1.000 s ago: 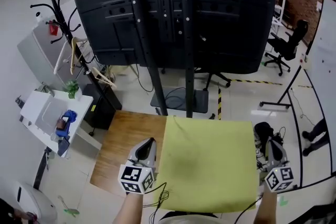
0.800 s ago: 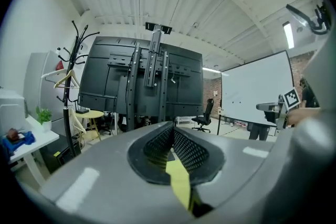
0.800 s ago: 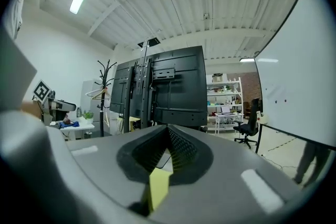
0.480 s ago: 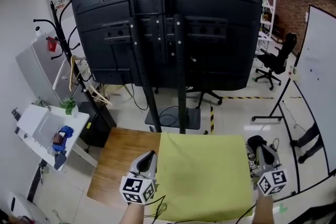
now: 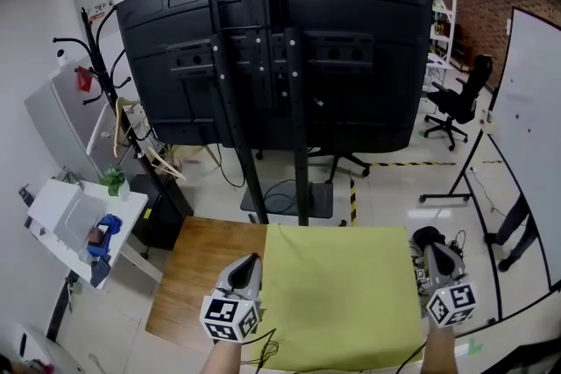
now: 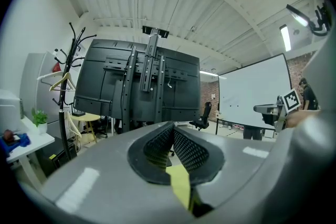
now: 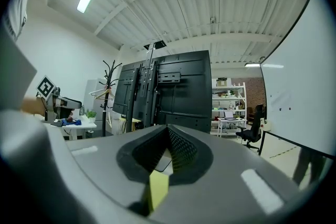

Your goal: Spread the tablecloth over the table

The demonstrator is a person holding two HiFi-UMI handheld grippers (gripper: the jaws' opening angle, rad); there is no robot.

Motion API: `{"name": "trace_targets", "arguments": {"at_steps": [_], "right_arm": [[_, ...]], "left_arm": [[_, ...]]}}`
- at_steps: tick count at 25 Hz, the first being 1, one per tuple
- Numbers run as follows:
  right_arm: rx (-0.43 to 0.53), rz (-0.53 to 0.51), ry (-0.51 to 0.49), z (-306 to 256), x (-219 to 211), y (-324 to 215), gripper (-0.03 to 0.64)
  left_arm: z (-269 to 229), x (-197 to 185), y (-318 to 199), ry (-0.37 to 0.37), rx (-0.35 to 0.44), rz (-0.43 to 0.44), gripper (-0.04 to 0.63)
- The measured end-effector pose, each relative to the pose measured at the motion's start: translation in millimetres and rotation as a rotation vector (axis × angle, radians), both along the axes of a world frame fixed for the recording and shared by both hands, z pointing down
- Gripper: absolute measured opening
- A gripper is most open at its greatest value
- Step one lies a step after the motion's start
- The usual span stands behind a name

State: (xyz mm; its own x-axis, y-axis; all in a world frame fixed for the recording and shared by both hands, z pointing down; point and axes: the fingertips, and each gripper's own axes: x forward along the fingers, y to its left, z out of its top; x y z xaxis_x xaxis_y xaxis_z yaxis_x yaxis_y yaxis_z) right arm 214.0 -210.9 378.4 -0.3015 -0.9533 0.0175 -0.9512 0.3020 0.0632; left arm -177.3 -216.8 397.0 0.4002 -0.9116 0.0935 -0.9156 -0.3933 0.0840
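A yellow-green tablecloth (image 5: pixel 337 293) hangs stretched flat between my two grippers, over the right part of a wooden table (image 5: pixel 206 271). My left gripper (image 5: pixel 248 265) is shut on the cloth's left edge; a yellow strip of the tablecloth (image 6: pixel 180 186) shows pinched between its jaws. My right gripper (image 5: pixel 436 256) is shut on the right edge, with a strip of the tablecloth (image 7: pixel 157 189) caught in its jaws. Both grippers point level, away from me. The table's right side is hidden under the cloth.
A large black screen on a stand (image 5: pixel 280 57) rises just beyond the table. A coat rack (image 5: pixel 105 92) and a white side table (image 5: pixel 74 215) stand at the left. A whiteboard (image 5: pixel 530 127) and an office chair (image 5: pixel 460 101) are at the right.
Both grippers have risen a little with the cloth held taut between them. The view has tilted up, showing more of the screen.
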Motion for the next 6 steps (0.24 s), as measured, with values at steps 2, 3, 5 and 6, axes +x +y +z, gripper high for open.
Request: {"name": "trace_targets", "arguments": {"at_steps": [2,3,5,6], "right_arm": [[-0.003,-0.002,-0.001,0.5,-0.2,-1.5,0.005],[-0.003,-0.003,0.001,0.8,-0.1,-2.1,0.005],[-0.006,-0.002,0.002,1.5,0.0,-2.6,0.005],[-0.007,-0.001,0.001,1.8,0.0,-2.7,0.005]], "left_arm": [[-0.6,1.0,-0.2,0.000,0.000,-0.001,0.003],[-0.4,1.5,-0.2,-0.001,-0.001,-0.002,0.003],[1.0,2.4,-0.1,-0.002,-0.006,-0.003,0.003],[1.9,2.7,0.0,-0.002,-0.009,-0.004,0.003]]}}
